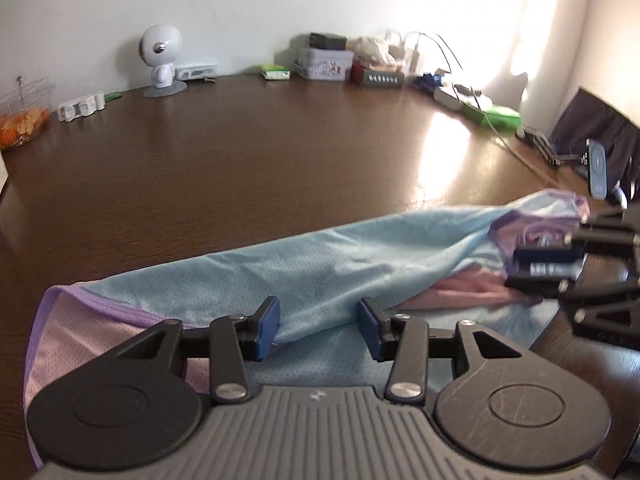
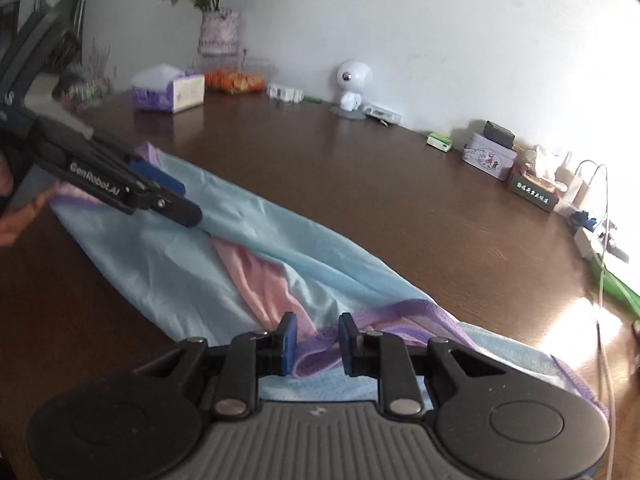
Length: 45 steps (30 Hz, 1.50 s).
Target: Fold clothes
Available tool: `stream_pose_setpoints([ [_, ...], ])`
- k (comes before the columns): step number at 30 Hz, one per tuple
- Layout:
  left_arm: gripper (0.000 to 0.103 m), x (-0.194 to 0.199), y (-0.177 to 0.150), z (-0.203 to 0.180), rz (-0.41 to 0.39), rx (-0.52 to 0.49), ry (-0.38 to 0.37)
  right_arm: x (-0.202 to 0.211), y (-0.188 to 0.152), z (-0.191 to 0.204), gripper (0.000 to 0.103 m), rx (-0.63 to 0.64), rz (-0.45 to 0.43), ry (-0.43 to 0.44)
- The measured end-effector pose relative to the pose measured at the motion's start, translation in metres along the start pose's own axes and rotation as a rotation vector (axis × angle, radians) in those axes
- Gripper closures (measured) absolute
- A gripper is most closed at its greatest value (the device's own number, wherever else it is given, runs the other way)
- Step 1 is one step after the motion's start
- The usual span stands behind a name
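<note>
A light blue mesh garment [image 1: 320, 264] with pink inner panels and purple trim lies folded lengthwise on the dark wooden table [image 1: 240, 152]. It also shows in the right wrist view [image 2: 256, 248]. My left gripper [image 1: 318, 330] is open, its blue pads either side of a blue fold, hovering at the garment's near edge. My right gripper [image 2: 318, 340] is open over the purple-trimmed end [image 2: 400, 312]; it appears at the right of the left view [image 1: 544, 264]. The left gripper appears at the left of the right view [image 2: 168, 192].
Along the wall stand a white robot figurine [image 1: 160, 60], a tin box [image 1: 326, 62], chargers and cables [image 1: 452, 88], a green item [image 1: 496, 114] and a food container [image 1: 22, 116]. The right view adds a tissue box [image 2: 168, 90] and flower vase [image 2: 220, 32].
</note>
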<state>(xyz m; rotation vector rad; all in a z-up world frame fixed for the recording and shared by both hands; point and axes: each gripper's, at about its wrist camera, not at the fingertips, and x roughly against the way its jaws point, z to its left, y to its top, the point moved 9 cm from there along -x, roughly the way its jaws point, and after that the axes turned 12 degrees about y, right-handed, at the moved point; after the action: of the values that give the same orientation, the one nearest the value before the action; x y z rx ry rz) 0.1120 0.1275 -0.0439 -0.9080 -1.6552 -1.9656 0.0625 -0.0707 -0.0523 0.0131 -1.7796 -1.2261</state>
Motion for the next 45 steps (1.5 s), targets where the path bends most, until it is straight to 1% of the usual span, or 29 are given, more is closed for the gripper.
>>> stream_pose_setpoints([
  [2, 0.059, 0.003, 0.0, -0.002, -0.018, -0.037, 0.0, 0.004, 0.005, -0.002, 0.083, 0.006, -0.011, 0.018],
  [4, 0.058, 0.011, 0.001, -0.006, -0.049, -0.08, -0.017, 0.006, 0.008, -0.008, 0.077, -0.025, 0.003, 0.022],
  [5, 0.057, 0.012, 0.003, -0.01, -0.06, -0.099, -0.03, 0.005, 0.008, -0.012, 0.077, -0.047, 0.015, 0.02],
  [7, 0.055, 0.009, 0.006, -0.019, -0.075, -0.138, -0.045, -0.001, 0.005, -0.019, 0.077, -0.131, 0.042, 0.042],
  [9, 0.055, 0.002, 0.005, -0.029, -0.067, -0.199, -0.046, -0.006, 0.003, -0.024, 0.077, -0.201, 0.043, 0.075],
  [10, 0.055, -0.002, 0.005, -0.033, -0.063, -0.228, -0.044, -0.007, 0.003, -0.025, 0.079, -0.218, 0.03, 0.089],
  [11, 0.055, -0.006, 0.004, -0.035, -0.063, -0.252, -0.038, -0.008, 0.004, -0.027, 0.084, -0.234, 0.018, 0.104],
  [12, 0.056, -0.008, 0.004, -0.036, -0.069, -0.263, -0.036, -0.009, 0.004, -0.028, 0.098, -0.25, 0.006, 0.118],
  [13, 0.057, -0.008, 0.005, -0.035, -0.075, -0.258, -0.039, -0.008, 0.007, -0.03, 0.099, -0.256, -0.02, 0.12],
  [14, 0.07, -0.009, 0.006, -0.033, -0.071, -0.245, -0.039, -0.006, 0.01, -0.033, 0.102, -0.257, -0.054, 0.115],
  [15, 0.086, -0.009, 0.008, -0.029, -0.069, -0.223, -0.032, -0.002, 0.013, -0.036, 0.102, -0.242, -0.092, 0.099],
  [17, 0.092, -0.006, 0.011, -0.02, -0.081, -0.184, -0.019, 0.015, 0.025, -0.038, 0.102, -0.197, -0.189, 0.064],
  [18, 0.096, -0.002, 0.012, -0.017, -0.094, -0.174, -0.01, 0.027, 0.029, -0.036, 0.102, -0.167, -0.241, 0.073],
  [20, 0.097, 0.005, 0.015, -0.011, -0.108, -0.165, 0.006, 0.052, 0.035, -0.029, 0.103, -0.099, -0.336, 0.1],
  [21, 0.097, 0.008, 0.016, -0.008, -0.11, -0.16, 0.01, 0.061, 0.035, -0.025, 0.103, -0.071, -0.363, 0.107],
  [23, 0.097, 0.011, 0.013, -0.005, -0.1, -0.154, 0.014, 0.061, 0.025, -0.019, 0.103, -0.05, -0.332, 0.116],
  [26, 0.098, 0.012, 0.004, -0.004, -0.084, -0.157, 0.024, 0.039, 0.0, -0.009, 0.103, -0.022, -0.206, 0.12],
  [28, 0.098, 0.013, 0.0, -0.003, -0.082, -0.16, 0.037, 0.035, -0.006, -0.003, 0.103, 0.004, -0.176, 0.133],
  [29, 0.097, 0.014, 0.0, -0.003, -0.084, -0.16, 0.04, 0.035, -0.008, 0.0, 0.102, 0.018, -0.166, 0.14],
  [31, 0.087, 0.018, 0.001, -0.006, -0.101, -0.176, 0.024, 0.039, -0.007, 0.001, 0.1, 0.026, -0.162, 0.176],
  [32, 0.072, 0.019, 0.002, -0.01, -0.11, -0.191, 0.018, 0.041, -0.006, -0.001, 0.098, 0.026, -0.169, 0.191],
  [33, 0.059, 0.019, 0.003, -0.013, -0.114, -0.199, 0.014, 0.043, -0.004, -0.003, 0.094, 0.02, -0.183, 0.19],
  [34, 0.059, 0.015, 0.006, -0.016, -0.107, -0.194, 0.013, 0.045, -0.002, -0.006, 0.09, 0.011, -0.2, 0.183],
  [35, 0.059, 0.012, 0.009, -0.02, -0.101, -0.188, 0.012, 0.044, 0.001, -0.01, 0.09, -0.007, -0.216, 0.177],
  [38, 0.059, 0.003, 0.017, -0.029, -0.081, -0.17, 0.011, 0.022, 0.002, -0.009, 0.089, -0.059, -0.154, 0.218],
  [40, 0.058, -0.003, 0.021, -0.034, -0.062, -0.158, 0.015, 0.006, 0.002, -0.007, 0.096, -0.091, -0.104, 0.25],
  [41, 0.058, -0.008, 0.019, -0.032, -0.042, -0.151, 0.029, 0.006, 0.0, -0.003, 0.096, -0.074, -0.099, 0.252],
  [43, 0.059, -0.013, 0.013, -0.028, -0.018, -0.14, 0.046, 0.014, -0.004, 0.008, 0.096, -0.005, -0.107, 0.24],
  [45, 0.055, -0.012, 0.009, -0.021, -0.014, -0.105, 0.043, 0.039, -0.004, -0.008, 0.092, -0.045, -0.177, 0.19],
])
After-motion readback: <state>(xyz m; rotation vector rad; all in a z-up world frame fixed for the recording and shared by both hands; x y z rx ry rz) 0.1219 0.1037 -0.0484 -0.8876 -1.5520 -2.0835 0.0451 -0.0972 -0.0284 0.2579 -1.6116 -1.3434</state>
